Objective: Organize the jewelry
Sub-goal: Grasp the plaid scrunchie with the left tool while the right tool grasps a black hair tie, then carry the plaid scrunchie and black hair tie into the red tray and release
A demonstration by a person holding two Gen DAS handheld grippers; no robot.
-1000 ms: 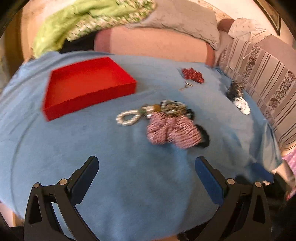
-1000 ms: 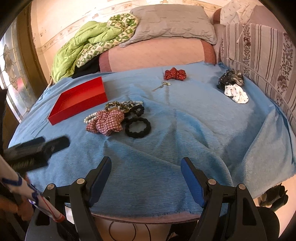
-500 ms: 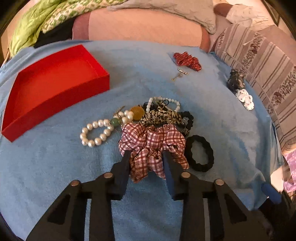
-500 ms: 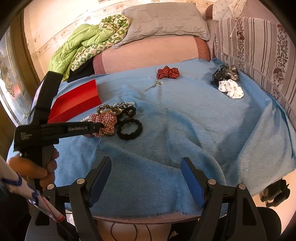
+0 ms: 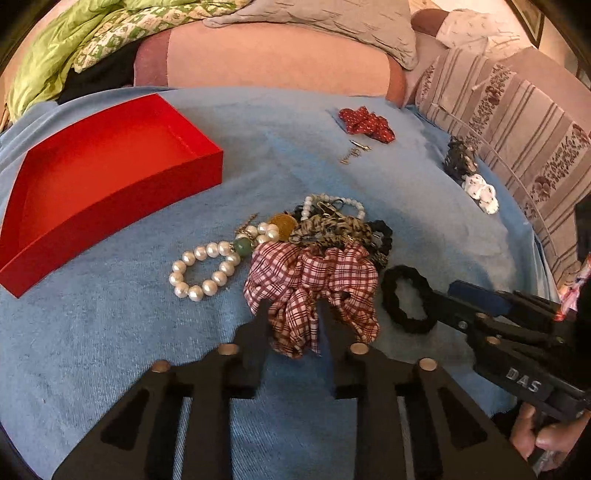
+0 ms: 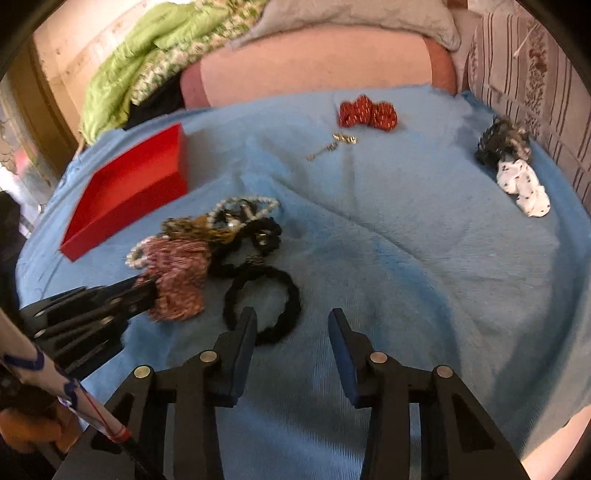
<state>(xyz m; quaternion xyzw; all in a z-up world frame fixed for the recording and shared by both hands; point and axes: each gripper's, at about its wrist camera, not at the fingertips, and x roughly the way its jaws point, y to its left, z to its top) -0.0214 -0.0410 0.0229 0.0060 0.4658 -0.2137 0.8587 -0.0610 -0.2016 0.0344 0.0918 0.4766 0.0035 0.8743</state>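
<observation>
A heap of jewelry and hair ties lies mid-bed on the blue blanket (image 5: 110, 350). My left gripper (image 5: 293, 306) is shut on the red plaid scrunchie (image 5: 314, 280), which also shows in the right wrist view (image 6: 177, 273). A pearl bracelet (image 5: 201, 269) lies left of it, a leopard-print scrunchie (image 5: 332, 227) behind. My right gripper (image 6: 291, 325) is open, its left finger at the near edge of the black hair tie (image 6: 262, 302). It appears in the left wrist view (image 5: 454, 299) beside that tie (image 5: 406, 295). The empty red box (image 5: 99, 177) sits at the left.
A red bow (image 5: 365, 122) and a small metal clip (image 5: 354, 149) lie further back. A dark scrunchie (image 5: 460, 158) and a white dotted one (image 5: 480, 192) lie at the right. Pillows (image 5: 332, 22) and a green quilt (image 5: 48, 55) line the back; a striped cushion (image 5: 524, 129) stands right.
My left gripper moved forward to the heap and closed on the plaid scrunchie. My right gripper moved forward to the black hair tie and narrowed its opening.
</observation>
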